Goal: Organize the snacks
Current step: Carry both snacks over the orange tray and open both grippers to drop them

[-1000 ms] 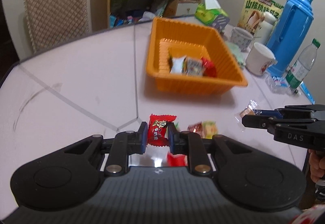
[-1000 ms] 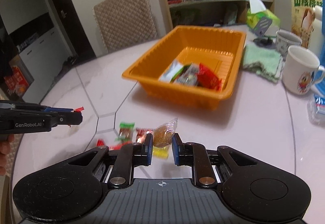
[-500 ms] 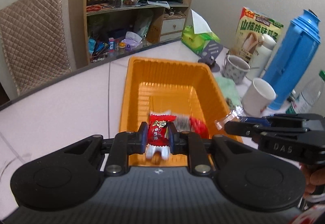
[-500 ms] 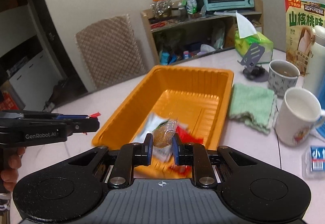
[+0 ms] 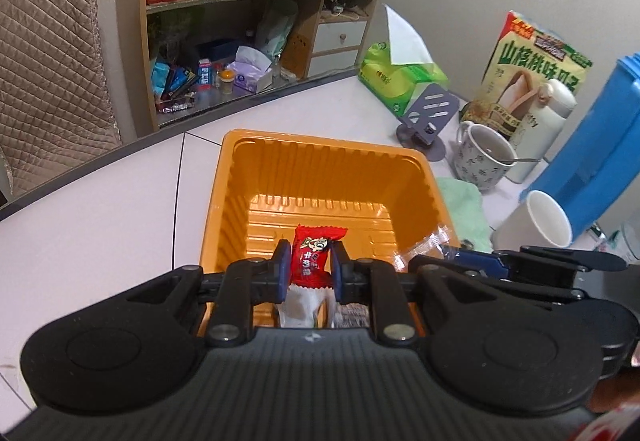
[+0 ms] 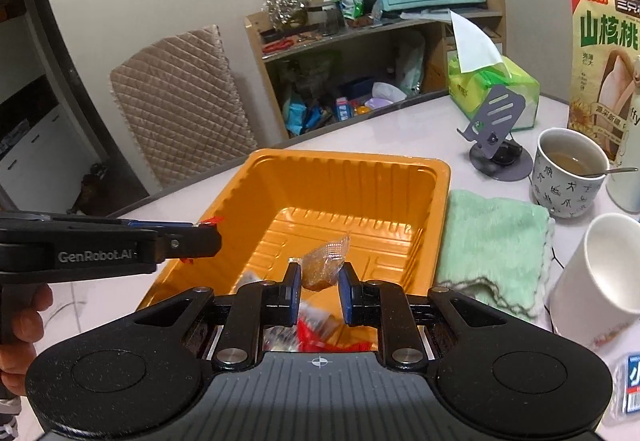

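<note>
Both hands over the orange tray (image 5: 328, 161), each tool loaded.

Left gripper (image 5: 307, 267): pads clamped on a red-wrapped candy (image 5: 314, 255), one pad on each side, wrapper standing upright between them with its crimped top edge poking past the tips. It hangs over the tray's near half, roughly six o'clock of the tray floor. In the right wrist view only a red sliver shows at the left tool's tip.

Right gripper (image 6: 319, 281): pads closed on a clear-wrapped brown candy (image 6: 322, 265), its twisted end sticking up toward twelve. Also above the tray, near end. In the left wrist view this candy's clear tail shows at about three o'clock from mine, over the tray's right rim.

Done so far, as I read it: several wrapped snacks (image 6: 312, 325) already lie in the tray's near end, under my fingers. I make out red and white wrappers, mostly hidden by the tool body, so no count. The far half of the tray floor is bare.

Left to do: neither candy is released yet; both hang clear of the floor. Letting go of both is the step in hand, I judge. Whether more snacks wait on the table (image 5: 100, 217) I cannot tell; the surface behind my tools is out of view.

Bystanders, not mine to sort: green cloth (image 6: 496, 241) touching the tray's right rim, two mugs, tissue box, phone stand at one to three o'clock.
</note>
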`<state>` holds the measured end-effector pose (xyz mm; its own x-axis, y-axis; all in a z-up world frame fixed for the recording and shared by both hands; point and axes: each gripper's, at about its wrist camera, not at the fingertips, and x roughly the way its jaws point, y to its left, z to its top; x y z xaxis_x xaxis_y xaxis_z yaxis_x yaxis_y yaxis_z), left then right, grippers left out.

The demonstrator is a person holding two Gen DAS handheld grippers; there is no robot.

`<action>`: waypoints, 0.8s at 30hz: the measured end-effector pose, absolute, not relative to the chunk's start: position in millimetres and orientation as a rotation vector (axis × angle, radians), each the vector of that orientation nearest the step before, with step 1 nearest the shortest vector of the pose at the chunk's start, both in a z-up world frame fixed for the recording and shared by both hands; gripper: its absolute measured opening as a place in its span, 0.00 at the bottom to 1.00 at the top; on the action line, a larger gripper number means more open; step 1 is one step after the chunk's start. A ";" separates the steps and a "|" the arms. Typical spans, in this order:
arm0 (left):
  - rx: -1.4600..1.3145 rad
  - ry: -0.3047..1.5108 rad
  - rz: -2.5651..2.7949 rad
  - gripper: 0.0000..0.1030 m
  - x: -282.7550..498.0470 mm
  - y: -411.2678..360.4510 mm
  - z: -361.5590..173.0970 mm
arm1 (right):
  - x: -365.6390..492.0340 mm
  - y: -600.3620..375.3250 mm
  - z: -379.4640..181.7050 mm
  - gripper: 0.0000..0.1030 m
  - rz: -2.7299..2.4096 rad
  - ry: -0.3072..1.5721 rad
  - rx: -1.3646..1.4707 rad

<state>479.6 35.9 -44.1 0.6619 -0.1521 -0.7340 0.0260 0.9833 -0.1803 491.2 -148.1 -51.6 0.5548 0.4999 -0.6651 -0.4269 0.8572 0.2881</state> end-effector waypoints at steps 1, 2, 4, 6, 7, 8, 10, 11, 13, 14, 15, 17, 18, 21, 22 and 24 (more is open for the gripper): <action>-0.160 0.847 -0.100 0.18 483.9 35.5 -46.0 | 495.3 -148.0 -53.1 0.20 0.546 0.818 0.097; -0.163 0.851 -0.097 0.18 487.9 35.6 -48.0 | 498.3 -147.6 -54.6 0.20 0.544 0.820 0.097; -0.170 0.861 -0.095 0.18 495.6 34.6 -51.2 | 504.2 -147.3 -57.1 0.20 0.542 0.823 0.097; -0.169 0.866 -0.095 0.18 502.0 32.3 -53.6 | 508.3 -148.0 -59.4 0.20 0.539 0.825 0.098; -0.166 0.868 -0.095 0.18 504.4 30.8 -54.9 | 510.7 -148.6 -60.7 0.20 0.537 0.827 0.102; -0.162 0.870 -0.098 0.18 506.9 29.1 -56.0 | 511.9 -149.3 -61.8 0.20 0.535 0.828 0.107; -0.151 0.871 -0.102 0.18 510.7 25.6 -57.6 | 513.7 -149.9 -63.7 0.20 0.533 0.833 0.113; -0.147 0.870 -0.099 0.18 512.5 23.4 -58.0 | 514.3 -150.3 -64.8 0.20 0.532 0.833 0.112; -0.146 0.868 -0.103 0.18 515.6 20.9 -59.4 | 515.2 -151.0 -66.0 0.20 0.531 0.835 0.114; -0.147 0.868 -0.104 0.19 516.6 19.7 -59.7 | 515.4 -151.4 -66.0 0.20 0.530 0.837 0.117; -0.147 0.868 -0.106 0.20 517.4 18.9 -60.0 | 515.9 -152.0 -66.3 0.20 0.529 0.837 0.118; -0.150 0.871 -0.106 0.28 518.2 18.3 -60.3 | 516.0 -152.4 -66.1 0.20 0.529 0.837 0.121; -0.152 0.872 -0.104 0.31 518.3 18.7 -60.3 | 515.8 -152.5 -65.8 0.20 0.529 0.836 0.121; -0.151 0.869 -0.102 0.31 517.1 20.9 -60.0 | 515.7 -152.9 -65.2 0.20 0.525 0.836 0.122; -0.152 0.869 -0.101 0.31 516.6 21.9 -59.8 | 515.8 -153.1 -65.0 0.20 0.524 0.836 0.124; -0.155 0.868 -0.099 0.31 515.4 24.2 -58.7 | 515.9 -152.9 -64.3 0.20 0.523 0.834 0.125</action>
